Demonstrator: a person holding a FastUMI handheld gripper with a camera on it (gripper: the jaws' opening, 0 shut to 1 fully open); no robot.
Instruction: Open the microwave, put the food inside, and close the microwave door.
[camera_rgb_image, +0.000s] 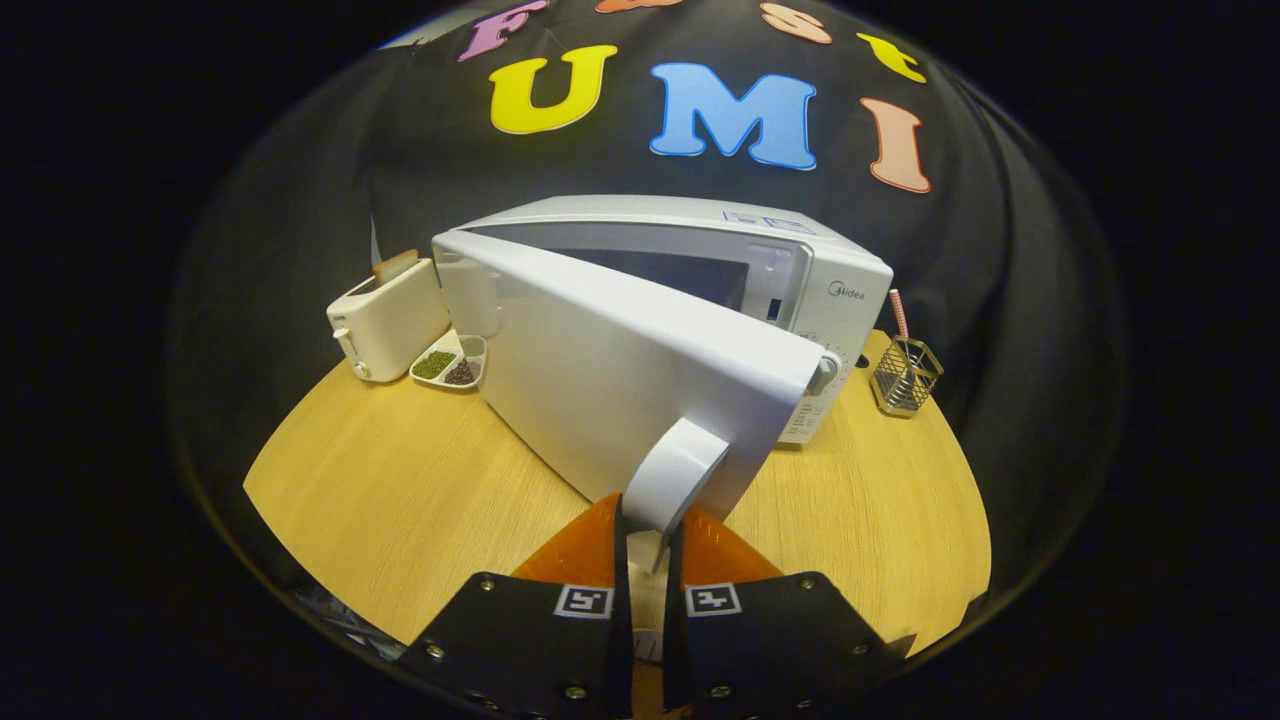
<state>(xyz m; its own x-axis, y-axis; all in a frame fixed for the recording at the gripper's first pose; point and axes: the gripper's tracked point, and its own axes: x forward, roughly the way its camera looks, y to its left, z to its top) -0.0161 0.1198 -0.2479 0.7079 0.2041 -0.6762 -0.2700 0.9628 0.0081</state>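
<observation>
A white microwave (760, 245) stands at the back of the round wooden table (400, 480). Its door (610, 370) is swung partly open toward me, hinged on the left, and the dark cavity shows behind its top edge. My gripper (648, 548) is shut on the white door handle (675, 475) at the door's near right edge, with the handle's lower end pinched between both fingers. A white divided dish (450, 362) holding green and dark food sits on the table left of the door, beside the toaster.
A white toaster (388, 318) with a slice of bread in it stands at the back left. A wire holder (905, 375) with a striped straw sits right of the microwave. An orange mat (585, 550) lies under my fingers.
</observation>
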